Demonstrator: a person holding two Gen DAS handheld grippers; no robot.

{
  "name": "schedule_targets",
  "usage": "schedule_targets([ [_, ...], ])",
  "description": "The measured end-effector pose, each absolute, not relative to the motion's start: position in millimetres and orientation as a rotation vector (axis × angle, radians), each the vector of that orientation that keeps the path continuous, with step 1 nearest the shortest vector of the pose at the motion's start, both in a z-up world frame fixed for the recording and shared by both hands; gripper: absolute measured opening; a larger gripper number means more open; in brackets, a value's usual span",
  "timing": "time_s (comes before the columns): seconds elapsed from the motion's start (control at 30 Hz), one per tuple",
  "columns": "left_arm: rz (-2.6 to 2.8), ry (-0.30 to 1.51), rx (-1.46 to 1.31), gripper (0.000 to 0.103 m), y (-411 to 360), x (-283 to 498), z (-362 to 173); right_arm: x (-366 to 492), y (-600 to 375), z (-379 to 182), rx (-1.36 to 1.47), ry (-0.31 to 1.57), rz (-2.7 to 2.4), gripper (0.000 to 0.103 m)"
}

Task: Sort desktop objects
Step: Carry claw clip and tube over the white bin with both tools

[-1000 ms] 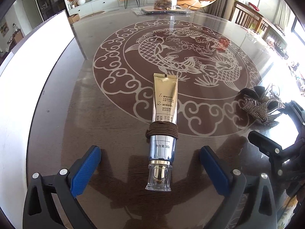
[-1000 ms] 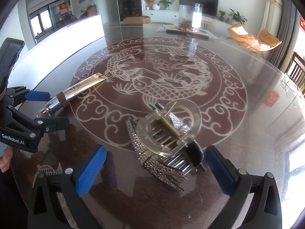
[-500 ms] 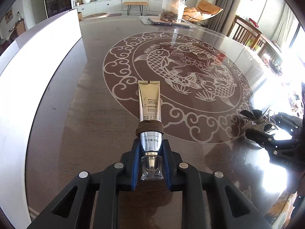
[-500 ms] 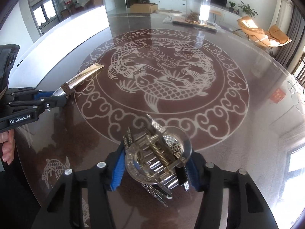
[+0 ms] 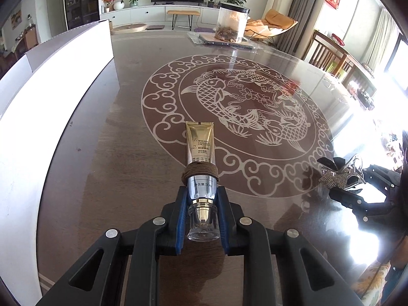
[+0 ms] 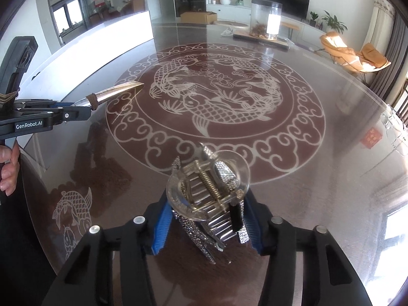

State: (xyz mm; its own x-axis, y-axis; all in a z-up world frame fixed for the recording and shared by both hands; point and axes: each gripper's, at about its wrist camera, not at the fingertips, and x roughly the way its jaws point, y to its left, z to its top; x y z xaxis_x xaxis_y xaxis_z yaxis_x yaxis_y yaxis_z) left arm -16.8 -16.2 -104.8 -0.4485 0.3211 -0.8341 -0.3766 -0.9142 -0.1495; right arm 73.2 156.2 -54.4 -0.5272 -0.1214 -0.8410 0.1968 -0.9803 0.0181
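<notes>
My left gripper (image 5: pixel 202 204) is shut on the silver neck and clear cap of a gold cosmetic tube (image 5: pixel 200 145) with a brown hair tie (image 5: pixel 200 172) wound round it. The tube is held off the table, pointing forward; it also shows in the right wrist view (image 6: pixel 114 93). My right gripper (image 6: pixel 207 219) is shut on a rhinestone hair claw clip (image 6: pixel 209 191) with a clear round top, lifted above the table. The clip also shows at the right of the left wrist view (image 5: pixel 336 176).
The round glass-topped table (image 5: pixel 102 178) carries a white fish pattern. A clear jar (image 5: pixel 232 23) stands on a mat at the far edge. A long white box (image 5: pixel 51 76) runs along the left. Chairs stand beyond the right edge.
Both grippers closed from wide open, the left on the tube and the right on the hair clip. Both objects have since risen off the table.
</notes>
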Motion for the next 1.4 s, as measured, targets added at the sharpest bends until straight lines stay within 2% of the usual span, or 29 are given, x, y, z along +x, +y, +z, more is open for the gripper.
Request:
schedule_targets([
  [0.2, 2.393, -0.190, -1.214, 0.021, -56, -7, -65, 73, 138, -13, 1.297, 0.113, -2.605, 0.052],
  [0.23, 2.402, -0.237, -1.192, 0.020, -66, -6, -56, 70, 131, -6, 1.278, 0.117, -2.599, 0.052],
  [0.27, 2.417, -0.265, -1.171, 0.014, -76, -5, -47, 66, 123, 1, 1.252, 0.119, -2.591, 0.052],
  [0.3, 2.437, -0.276, -1.151, 0.009, -87, -4, -36, 60, 114, 9, 1.221, 0.121, -2.578, 0.052],
  [0.5, 2.598, -0.277, -1.108, 0.009, -176, -16, 21, 14, 23, 72, 0.975, 0.122, -2.462, 0.052],
  [0.67, 2.535, -0.217, -1.178, 0.009, -193, 0, 30, 1, -34, 113, 0.837, 0.082, -2.379, 0.052],
  [0.73, 2.495, -0.179, -1.206, 0.015, -173, 8, 19, 3, -40, 119, 0.816, 0.068, -2.367, 0.052],
  [0.77, 2.471, -0.159, -1.241, 0.029, -160, 9, 9, 5, -40, 121, 0.811, 0.059, -2.368, 0.052],
  [0.8, 2.452, -0.130, -1.282, 0.039, -144, 9, -2, 8, -36, 122, 0.809, 0.050, -2.374, 0.052],
  [0.83, 2.446, -0.083, -1.322, 0.057, -127, 7, -14, 11, -31, 123, 0.810, 0.039, -2.386, 0.052],
  [0.87, 2.456, -0.024, -1.362, 0.062, -110, 3, -28, 14, -23, 124, 0.811, 0.025, -2.400, 0.052],
  [1.07, 2.527, 0.188, -1.663, 0.062, -53, -39, -102, 43, 47, 135, 0.825, 0.021, -2.503, 0.052],
  [1.13, 2.522, 0.205, -1.745, 0.063, -48, -43, -125, 54, 66, 138, 0.821, 0.011, -2.523, 0.052],
  [1.2, 2.537, 0.128, -1.687, 0.059, -52, -39, -127, 64, 81, 139, 0.827, 0.009, -2.541, 0.052],
  [1.23, 2.533, 0.123, -1.659, 0.045, -53, -37, -126, 68, 86, 138, 0.832, 0.012, -2.547, 0.052],
  [1.27, 2.521, 0.131, -1.638, 0.025, -52, -36, -123, 70, 89, 136, 0.838, 0.016, -2.550, 0.052],
  [1.4, 2.501, 0.016, -1.541, 0.025, -60, -29, -107, 71, 89, 125, 0.875, 0.017, -2.523, 0.052],
])
